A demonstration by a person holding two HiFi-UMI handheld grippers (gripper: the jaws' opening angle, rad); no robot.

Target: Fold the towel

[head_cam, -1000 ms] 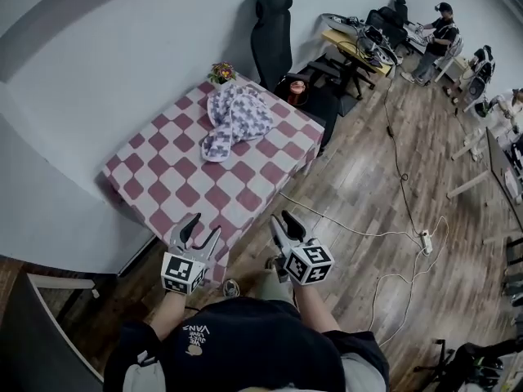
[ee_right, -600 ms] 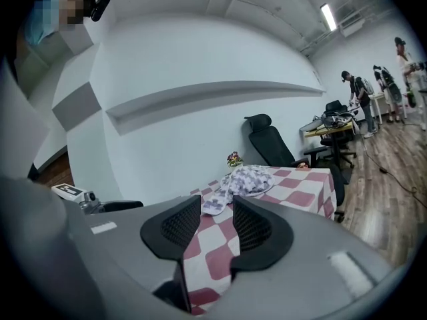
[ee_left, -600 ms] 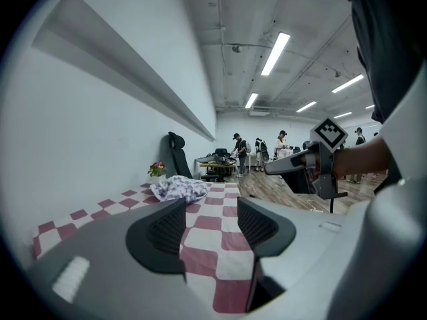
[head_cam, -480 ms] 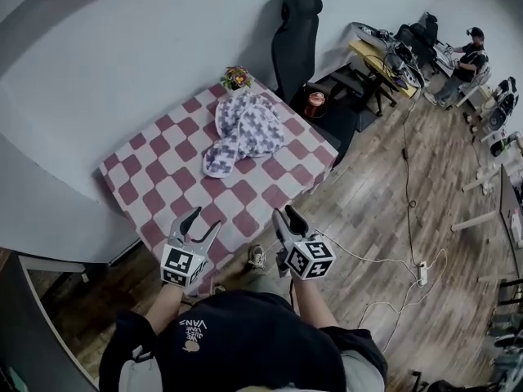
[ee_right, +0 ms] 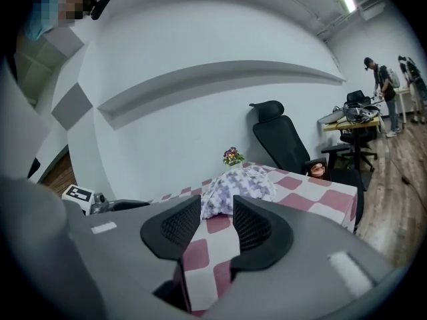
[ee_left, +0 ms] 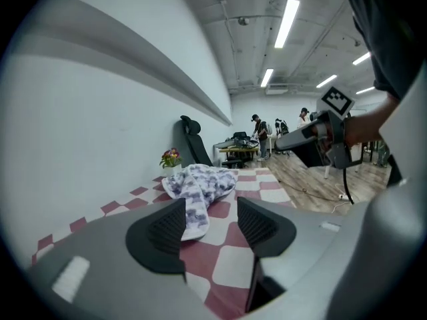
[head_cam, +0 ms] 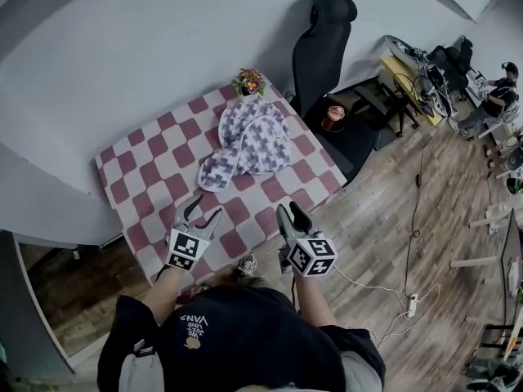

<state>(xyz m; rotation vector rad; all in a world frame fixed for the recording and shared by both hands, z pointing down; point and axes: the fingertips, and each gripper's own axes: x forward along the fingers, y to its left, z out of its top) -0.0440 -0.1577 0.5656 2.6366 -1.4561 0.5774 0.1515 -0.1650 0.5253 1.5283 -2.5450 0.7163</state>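
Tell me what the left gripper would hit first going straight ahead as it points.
Probably the crumpled towel, whose near end lies in line between the open jaws of the left gripper. Pointing slightly downward, it might touch the checkered tablecloth first; depth is unclear.

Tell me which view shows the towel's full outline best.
The head view: looking down, it shows the whole crumpled towel on the checked table. Both gripper views see it low and side-on, as a heap ahead.

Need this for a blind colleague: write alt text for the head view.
A crumpled purple-and-white towel lies on a red-checked table by a white wall, a flower pot behind it. The person's left claw and right claw, both open and empty, hover at the table's near edge.
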